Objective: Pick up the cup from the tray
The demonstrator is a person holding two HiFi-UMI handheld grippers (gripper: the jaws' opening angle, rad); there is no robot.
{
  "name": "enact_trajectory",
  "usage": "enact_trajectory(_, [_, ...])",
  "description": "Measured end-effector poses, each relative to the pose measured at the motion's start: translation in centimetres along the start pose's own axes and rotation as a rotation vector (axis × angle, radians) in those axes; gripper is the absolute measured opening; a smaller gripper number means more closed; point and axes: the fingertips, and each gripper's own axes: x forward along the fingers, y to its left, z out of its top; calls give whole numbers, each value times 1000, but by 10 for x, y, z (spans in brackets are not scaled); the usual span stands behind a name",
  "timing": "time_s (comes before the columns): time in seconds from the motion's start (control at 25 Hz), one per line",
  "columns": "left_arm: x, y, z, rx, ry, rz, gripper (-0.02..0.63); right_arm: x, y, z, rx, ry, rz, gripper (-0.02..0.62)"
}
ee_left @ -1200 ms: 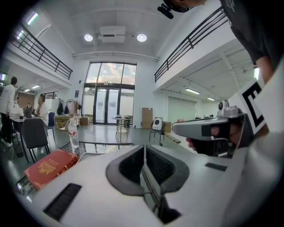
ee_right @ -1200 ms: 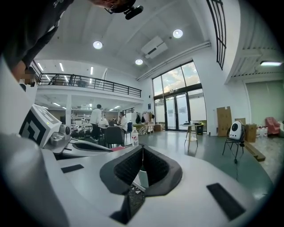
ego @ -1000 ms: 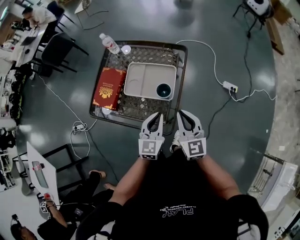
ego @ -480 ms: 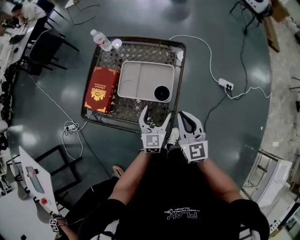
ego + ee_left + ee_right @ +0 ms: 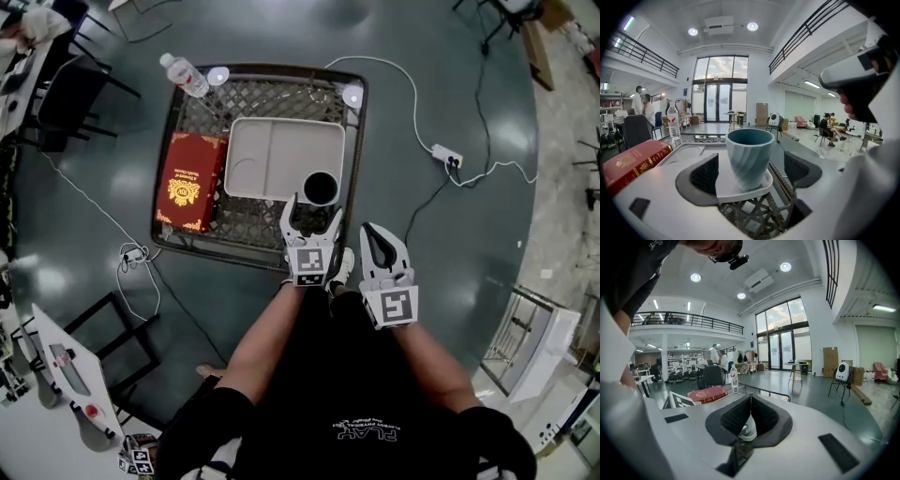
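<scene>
Head view, from the left: a water bottle (image 5: 183, 75) lies at the far left corner of the wire-mesh table (image 5: 262, 94), and a red book (image 5: 190, 181) rests flat just beside the cream tray (image 5: 272, 155). The blue-green cup (image 5: 321, 187) stands upright in the tray's right compartment, at the corner nearest the person.

The left gripper (image 5: 314, 208) is right at that corner. Its jaws are opening, and in the left gripper view the cup (image 5: 750, 157) sits between the dark pads (image 5: 705, 174) with a gap on each side, so nothing grips it.

The right gripper (image 5: 373, 228) hangs off the table's near edge, beside the left one. The right gripper view shows its jaws pressed together with nothing between them.

Farther right, a power strip (image 5: 443, 155) lies on the floor.
</scene>
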Motion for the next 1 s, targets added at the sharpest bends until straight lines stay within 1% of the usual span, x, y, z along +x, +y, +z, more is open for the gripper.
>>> enact_trajectory(0.16, [11, 4, -4, -9, 10, -5, 424, -3, -7, -10, -3, 37, -12, 9])
enact_trajectory(0.28, [18, 3, -5, -4, 10, -18, 425, -3, -9, -10, 14, 31, -23, 9])
enact_trajectory(0.56, [33, 4, -2, 7, -3, -19, 423, 1, -10, -13, 22, 38, -20, 9])
enact_trajectory(0.72, [43, 3, -1, 20, -2, -33, 423, 5, -13, -13, 22, 42, -17, 9])
enact_trajectory(1.0, [50, 4, 5, 35, -8, -36, 420, 7, -17, -14, 8, 50, -4, 9])
